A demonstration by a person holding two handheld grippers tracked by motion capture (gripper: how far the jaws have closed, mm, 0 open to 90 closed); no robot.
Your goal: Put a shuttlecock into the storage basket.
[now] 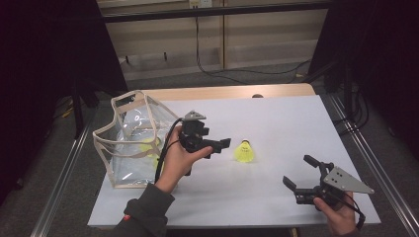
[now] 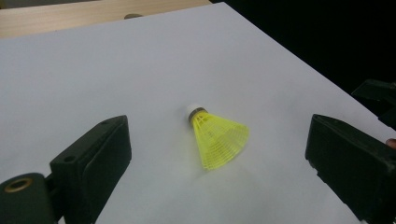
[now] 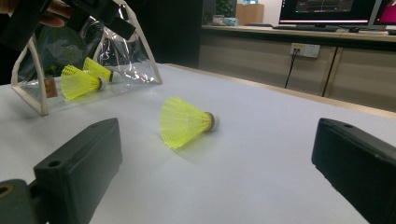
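One yellow shuttlecock (image 1: 244,152) lies on its side on the white table (image 1: 286,118), white cork pointing away from me. My left gripper (image 1: 220,147) hovers just left of it, open; in the left gripper view the shuttlecock (image 2: 218,137) lies between and beyond the spread jaws of that gripper (image 2: 219,156). My right gripper (image 1: 300,171) is open at the front right, well apart from the shuttlecock (image 3: 184,122). A clear bag with beige trim (image 1: 129,140) stands at the left, holding two more yellow shuttlecocks (image 3: 77,81) (image 3: 98,69).
The table's wooden far edge (image 1: 232,91) and metal side rails (image 1: 363,148) bound the surface. A black cable (image 1: 165,148) trails from the left gripper beside the bag. Cables lie on the floor behind (image 1: 222,74). Monitors (image 3: 327,9) stand on a far counter.
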